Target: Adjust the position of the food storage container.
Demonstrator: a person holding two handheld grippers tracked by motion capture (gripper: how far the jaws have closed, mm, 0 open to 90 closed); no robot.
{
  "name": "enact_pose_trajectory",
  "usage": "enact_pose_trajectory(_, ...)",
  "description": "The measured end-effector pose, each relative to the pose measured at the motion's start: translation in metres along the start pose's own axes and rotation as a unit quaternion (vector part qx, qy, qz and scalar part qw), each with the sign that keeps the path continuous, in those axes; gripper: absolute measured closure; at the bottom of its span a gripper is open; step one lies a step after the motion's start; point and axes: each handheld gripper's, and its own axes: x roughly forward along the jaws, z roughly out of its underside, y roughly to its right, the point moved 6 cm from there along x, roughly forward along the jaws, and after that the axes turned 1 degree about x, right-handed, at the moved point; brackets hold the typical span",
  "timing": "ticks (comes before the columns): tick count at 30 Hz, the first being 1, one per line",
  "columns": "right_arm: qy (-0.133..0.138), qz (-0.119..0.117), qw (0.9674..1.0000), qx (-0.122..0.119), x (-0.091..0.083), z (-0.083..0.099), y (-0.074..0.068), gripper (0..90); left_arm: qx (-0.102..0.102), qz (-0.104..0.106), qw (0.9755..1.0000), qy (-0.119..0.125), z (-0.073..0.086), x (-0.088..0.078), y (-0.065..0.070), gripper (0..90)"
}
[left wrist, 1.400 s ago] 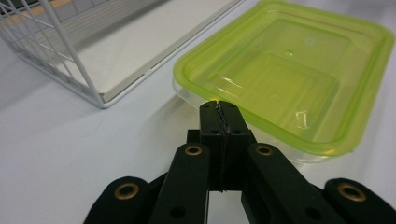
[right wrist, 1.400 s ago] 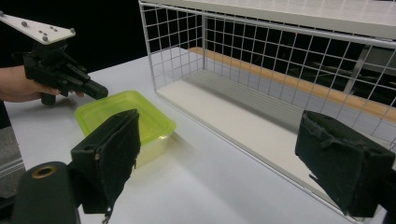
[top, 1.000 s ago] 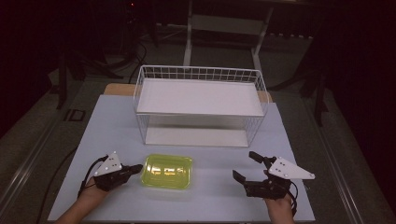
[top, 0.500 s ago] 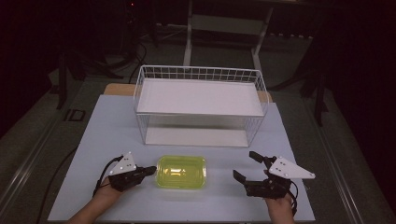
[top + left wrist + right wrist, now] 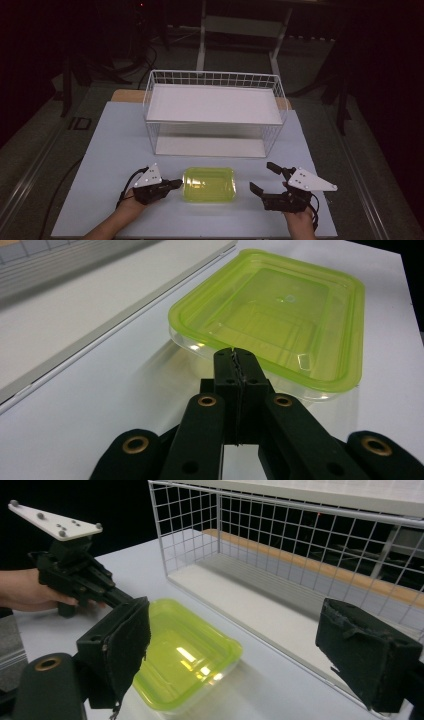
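A yellow-green see-through container [image 5: 209, 184] with its lid on lies flat on the pale table [image 5: 115, 140], near the front edge. My left gripper [image 5: 176, 184] is shut with nothing between its jaws. Its tips rest against the container's left side. In the left gripper view the closed tips [image 5: 235, 356] meet the container [image 5: 280, 310] just under the lid's rim. My right gripper [image 5: 264, 177] stands open to the right of the container, apart from it. The right gripper view shows its pads [image 5: 125, 645] wide apart, the container [image 5: 185, 660] low between them, and the left gripper [image 5: 117, 597] beyond.
A white wire basket [image 5: 215, 79] with a white shelf board stands on the table behind the container. Its front wire wall [image 5: 280, 535] is close to the right gripper. The room around the table is dark, with metal frame legs at the back.
The left gripper has moved right across the table, and the container has slid right with it. The right gripper has stayed where it was.
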Motion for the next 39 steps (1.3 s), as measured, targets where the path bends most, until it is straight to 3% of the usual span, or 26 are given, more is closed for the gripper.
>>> enact_pose_trajectory(11, -0.003, -0.001, 1.0000, 0.000, 0.000, 0.001, 0.000, 14.2, 0.006, 0.005, 0.9999, 0.009, -0.009, 0.019, 0.001, 90.0)
enact_pose_trajectory(14, -0.006, -0.004, 1.0000, 0.001, 0.001, 0.002, -0.001, 14.2, 0.011, -0.006, 0.9997, 0.019, -0.011, 0.017, -0.001, 88.7)
enact_pose_trajectory(17, -0.005, -0.009, 1.0000, -0.001, 0.001, 0.002, -0.002, 14.2, 0.003, -0.010, 0.9993, 0.036, -0.019, 0.008, -0.003, 82.8)
enact_pose_trajectory(19, -0.004, -0.011, 0.9999, -0.001, 0.002, 0.002, -0.002, 14.2, 0.009, -0.016, 0.9989, 0.044, -0.024, 0.003, -0.003, 75.6)
enact_pose_trajectory(20, -0.004, -0.010, 0.9999, -0.001, 0.002, 0.002, -0.003, 14.1, 0.006, -0.019, 0.9988, 0.046, -0.026, 0.000, -0.003, 67.8)
enact_pose_trajectory(21, -0.006, -0.009, 0.9999, -0.003, 0.002, 0.002, -0.004, 14.1, -0.015, -0.017, 0.9988, 0.045, -0.029, -0.003, -0.003, 49.1)
enact_pose_trajectory(22, -0.006, -0.009, 0.9999, -0.003, 0.002, 0.002, -0.004, 14.1, -0.015, -0.017, 0.9988, 0.045, -0.029, -0.003, -0.003, 36.5)
enact_pose_trajectory(23, -0.008, -0.010, 0.9999, -0.003, 0.003, 0.002, -0.004, 14.1, -0.035, -0.024, 0.9980, 0.046, -0.031, -0.004, -0.003, 36.5)
enact_pose_trajectory(24, -0.011, -0.014, 0.9998, -0.003, 0.003, 0.002, -0.005, 14.1, -0.043, -0.022, 0.9981, 0.038, -0.032, -0.005, -0.002, 20.3)
enact_pose_trajectory(26, -0.009, -0.019, 0.9998, -0.006, 0.003, 0.002, -0.008, 14.1, -0.063, -0.009, 0.9971, 0.041, -0.036, -0.009, 0.000, 17.0)
enact_pose_trajectory(27, -0.009, -0.018, 0.9997, -0.010, 0.002, 0.001, -0.010, 14.1, -0.064, -0.003, 0.9968, 0.049, -0.039, -0.012, 0.002, 8.9)
enact_pose_trajectory(28, -0.009, -0.018, 0.9997, -0.010, 0.002, 0.001, -0.010, 14.1, -0.057, -0.004, 0.9971, 0.050, -0.041, -0.014, 0.004, 8.9)
enact_pose_trajectory(29, -0.010, -0.016, 0.9997, -0.014, 0.003, 0.001, -0.010, 14.1, -0.061, 0.004, 0.9968, 0.050, -0.045, -0.017, 0.008, 3.2)
enact_pose_trajectory(39, -0.042, -0.027, 0.9985, -0.022, 0.017, 0.002, -0.009, 13.7, -0.093, 0.005, 0.9948, 0.041, -0.057, -0.024, 0.012, 4.4)
